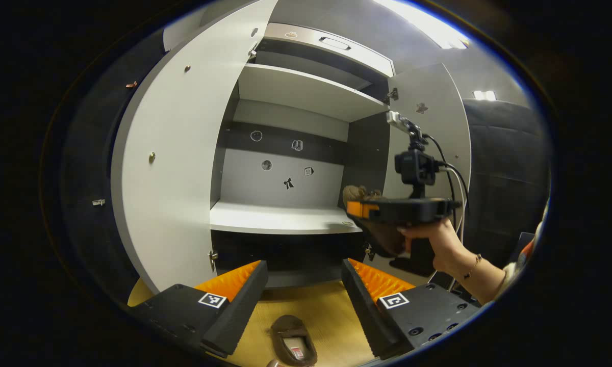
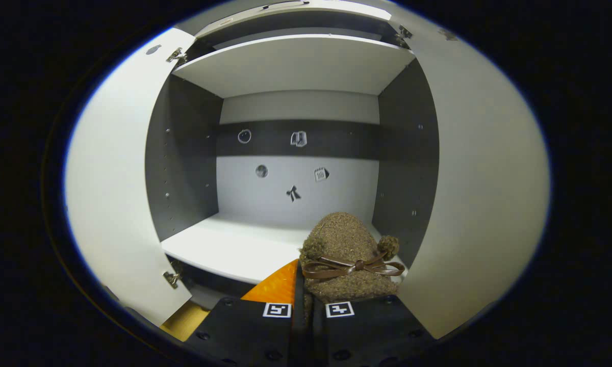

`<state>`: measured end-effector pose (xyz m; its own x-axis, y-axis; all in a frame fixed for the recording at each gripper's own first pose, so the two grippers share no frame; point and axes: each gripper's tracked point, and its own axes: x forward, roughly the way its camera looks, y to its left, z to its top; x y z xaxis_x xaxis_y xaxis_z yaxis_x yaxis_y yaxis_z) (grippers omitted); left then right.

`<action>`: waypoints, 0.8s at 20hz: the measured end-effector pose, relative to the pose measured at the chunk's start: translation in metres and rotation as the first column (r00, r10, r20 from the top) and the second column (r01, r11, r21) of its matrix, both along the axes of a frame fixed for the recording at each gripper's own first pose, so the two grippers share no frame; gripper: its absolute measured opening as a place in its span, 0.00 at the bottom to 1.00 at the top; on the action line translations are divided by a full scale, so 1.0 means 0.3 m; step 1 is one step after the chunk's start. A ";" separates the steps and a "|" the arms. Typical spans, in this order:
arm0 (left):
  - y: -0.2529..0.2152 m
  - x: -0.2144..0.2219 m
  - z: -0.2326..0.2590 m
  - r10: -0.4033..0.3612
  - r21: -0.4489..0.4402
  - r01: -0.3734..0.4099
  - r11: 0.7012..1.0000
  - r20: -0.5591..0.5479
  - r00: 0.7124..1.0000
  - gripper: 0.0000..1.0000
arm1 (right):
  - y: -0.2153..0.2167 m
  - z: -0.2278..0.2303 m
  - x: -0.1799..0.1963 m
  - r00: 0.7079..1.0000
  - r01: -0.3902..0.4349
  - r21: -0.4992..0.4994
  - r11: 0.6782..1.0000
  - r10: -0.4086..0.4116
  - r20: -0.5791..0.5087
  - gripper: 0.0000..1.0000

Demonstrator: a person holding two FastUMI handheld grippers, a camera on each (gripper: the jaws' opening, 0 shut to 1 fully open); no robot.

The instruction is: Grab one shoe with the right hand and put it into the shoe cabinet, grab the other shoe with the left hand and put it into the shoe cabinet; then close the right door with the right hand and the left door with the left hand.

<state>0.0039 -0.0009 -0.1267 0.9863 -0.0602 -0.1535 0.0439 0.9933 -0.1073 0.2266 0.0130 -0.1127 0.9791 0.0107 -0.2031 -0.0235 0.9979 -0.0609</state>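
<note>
The shoe cabinet stands with both doors swung wide, its pale middle shelf (image 1: 280,216) (image 2: 229,250) bare. My right gripper (image 2: 302,278) is shut on a brown fuzzy shoe (image 2: 344,239) with a dark bow, holding it just over the shelf's right front edge. In the left gripper view a hand holds that right gripper (image 1: 359,209) at the cabinet's right side, with the held shoe (image 1: 385,239) hanging under it. My left gripper (image 1: 302,265) is open, low in front of the cabinet. The other brown shoe (image 1: 293,346) lies on the wooden floor between and below its fingers.
The left door (image 1: 173,153) (image 2: 112,193) and the right door (image 1: 433,127) (image 2: 479,204) flank the opening. An upper shelf (image 1: 306,92) (image 2: 296,63) sits above, with a drawer front (image 1: 331,43) at the top. Small stickers dot the back panel (image 1: 285,173).
</note>
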 end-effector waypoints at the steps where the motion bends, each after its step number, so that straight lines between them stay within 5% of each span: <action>1: 0.006 0.008 0.001 0.014 0.009 -0.014 1.000 0.000 1.000 0.93 | -0.004 0.020 0.058 1.000 -0.003 -0.007 1.000 0.003 0.004 0.10; 9: 0.049 0.062 -0.003 0.170 0.023 -0.169 0.985 -0.020 0.985 0.93 | -0.008 -0.051 0.462 0.995 -0.060 -0.036 0.998 0.057 -0.079 0.10; 16: 0.065 0.083 0.014 0.247 0.036 -0.246 0.969 -0.035 0.968 0.93 | -0.049 -0.243 0.635 0.972 -0.018 0.001 1.000 0.018 -0.233 0.10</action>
<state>0.0287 0.0186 -0.1224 0.9634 0.1892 -0.1901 -0.2060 0.9759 -0.0725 0.4172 -0.0017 -0.1857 0.9045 0.0273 -0.4256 -0.0551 0.9971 -0.0532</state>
